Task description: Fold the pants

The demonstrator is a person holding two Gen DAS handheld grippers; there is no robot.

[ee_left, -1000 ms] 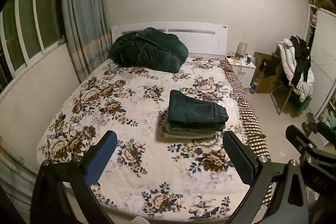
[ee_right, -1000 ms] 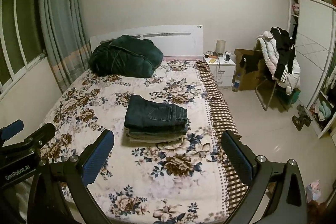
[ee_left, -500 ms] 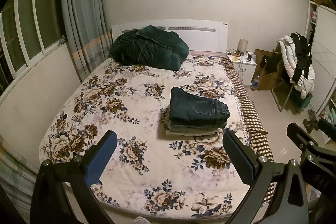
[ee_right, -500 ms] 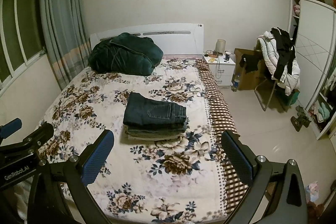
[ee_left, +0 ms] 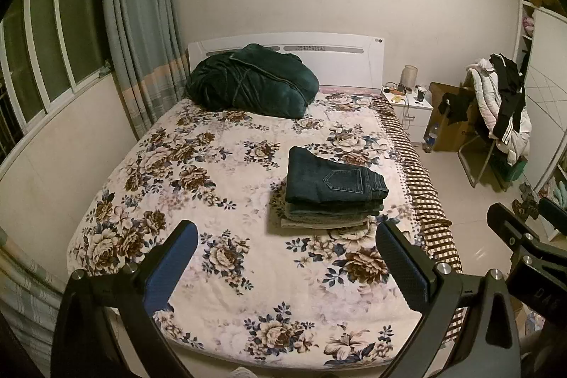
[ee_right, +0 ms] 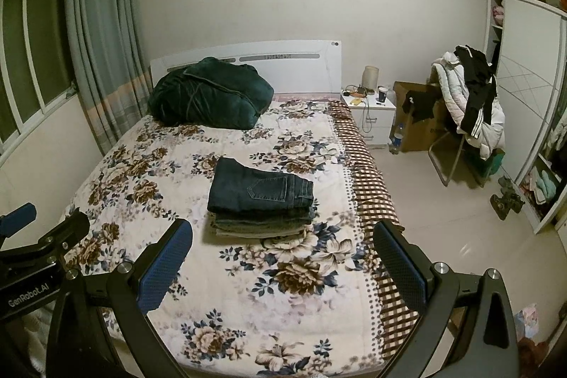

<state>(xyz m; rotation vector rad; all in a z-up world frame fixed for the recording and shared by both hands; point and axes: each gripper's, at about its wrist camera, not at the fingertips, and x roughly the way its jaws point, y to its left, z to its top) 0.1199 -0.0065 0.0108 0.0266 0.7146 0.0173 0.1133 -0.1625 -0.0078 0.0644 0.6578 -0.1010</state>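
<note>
Bed with floral quilt [ee_left: 198,186]; a checked sheet [ee_right: 368,186] hangs over its right edge. Dark green blanket [ee_left: 251,82] bundled against the white headboard [ee_left: 340,50]. White nightstand [ee_right: 372,114] beside the bed carries small items. Chair [ee_right: 467,108] heaped with clothing. Cardboard box [ee_right: 414,116] behind it. Curtain [ee_left: 138,34] beside window [ee_left: 46,23].

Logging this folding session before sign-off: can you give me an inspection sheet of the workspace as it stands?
Surface: floral bedspread on the bed, checked trim along its right edge.
Job's things: folded pants stack, dark jeans on top, lying right of centre on the bed.
Clutter: green blanket bundle against the headboard.
Grippers: left gripper open, empty, above the foot of the bed; right gripper open, empty.
Cables: cords on the nightstand.
Surroundings: curtains, window, chair piled with clothes, cardboard box, bottle on the floor.
</note>
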